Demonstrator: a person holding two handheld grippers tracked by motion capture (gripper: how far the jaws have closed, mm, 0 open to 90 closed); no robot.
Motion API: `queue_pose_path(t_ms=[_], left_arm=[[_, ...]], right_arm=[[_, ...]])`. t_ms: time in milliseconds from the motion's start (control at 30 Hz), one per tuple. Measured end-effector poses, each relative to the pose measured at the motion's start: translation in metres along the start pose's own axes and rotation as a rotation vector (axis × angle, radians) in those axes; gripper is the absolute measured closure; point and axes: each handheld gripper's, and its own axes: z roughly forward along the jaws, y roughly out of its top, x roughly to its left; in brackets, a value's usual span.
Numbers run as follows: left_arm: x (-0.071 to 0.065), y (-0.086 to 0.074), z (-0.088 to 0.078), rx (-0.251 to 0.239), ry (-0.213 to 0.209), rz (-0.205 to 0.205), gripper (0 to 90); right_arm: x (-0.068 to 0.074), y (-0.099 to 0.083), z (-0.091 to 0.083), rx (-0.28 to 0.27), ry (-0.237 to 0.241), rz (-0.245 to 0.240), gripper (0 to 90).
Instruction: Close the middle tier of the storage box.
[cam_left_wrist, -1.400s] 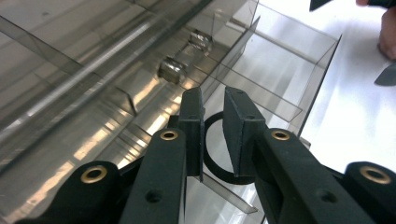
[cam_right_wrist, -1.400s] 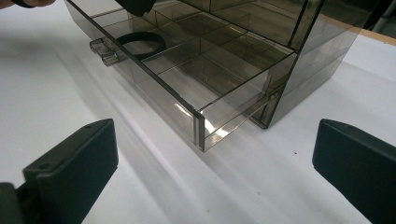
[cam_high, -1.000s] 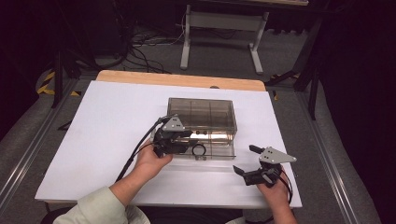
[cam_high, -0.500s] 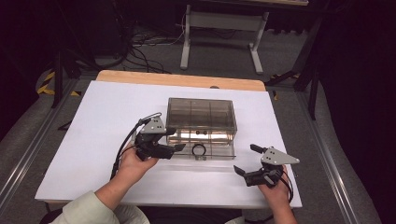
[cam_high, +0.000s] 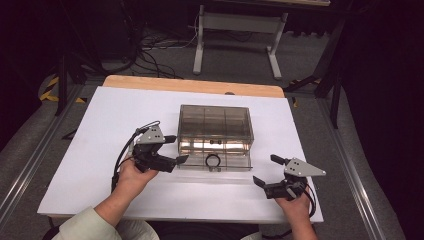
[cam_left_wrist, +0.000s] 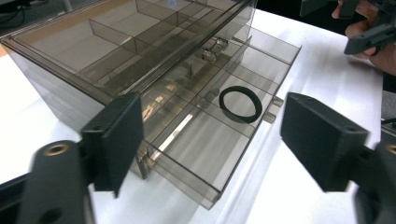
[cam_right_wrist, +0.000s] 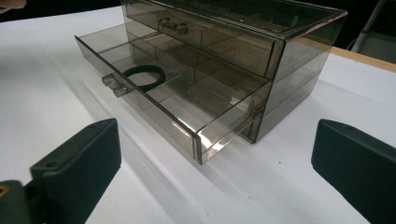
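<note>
While the smoky clear drawer box (cam_high: 215, 132) stood in the middle of the white desk (cam_high: 100, 125), its lower drawer (cam_high: 214, 161) was pulled out toward the person, and a black ring (cam_high: 213, 160) lay flat in the middle front compartment, just behind the small clear handle (cam_high: 213, 169). In the left gripper view the ring (cam_left_wrist: 239, 104) sat alone on the drawer floor between the thin dividers, touching neither jaw. The left gripper (cam_high: 176, 149) hovered just beside the box's left front corner, level and pointing across at it; its jaws had just been opening and stood wide apart with nothing clamped, the near corner of the drawer (cam_left_wrist: 205, 158) showing in the gap between them without contact. The upper drawer (cam_right_wrist: 196, 35) was pushed in, its handle facing forward. The right gripper (cam_high: 263, 171) was held over the desk near the front right edge, well apart from the box, with its jaws spread wide and empty; along them, the right gripper view looked at the open drawer's corner and the ring (cam_right_wrist: 145, 77) beyond it. Each gripper was held in a hand coming in from the near edge, the left hand (cam_high: 131, 172) with a pale sleeve (cam_high: 87, 227) behind it, and cables trailed from both tools
</note>
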Motion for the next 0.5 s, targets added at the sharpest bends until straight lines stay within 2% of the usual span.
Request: queue_pose_path(t_ms=[100, 300, 400, 500], left_arm=[[0.003, -0.004, -0.006, -0.013, 0.004, 0.006, 14.1], [0.007, -0.014, -0.019, -0.038, 0.03, -0.008, 0.8], [0.009, -0.022, -0.029, -0.064, 0.063, -0.012, 0.0], [0.011, -0.031, -0.037, -0.082, 0.078, -0.018, 0.0]], right_arm=[[0.002, 0.002, 0.0, 0.001, 0.009, -0.002, 5.5], [0.008, 0.007, 0.001, -0.014, 0.026, -0.021, 9.0], [0.01, 0.009, 0.002, -0.012, 0.032, -0.035, 10.9], [0.013, 0.011, 0.004, -0.005, 0.05, -0.039, 13.5]])
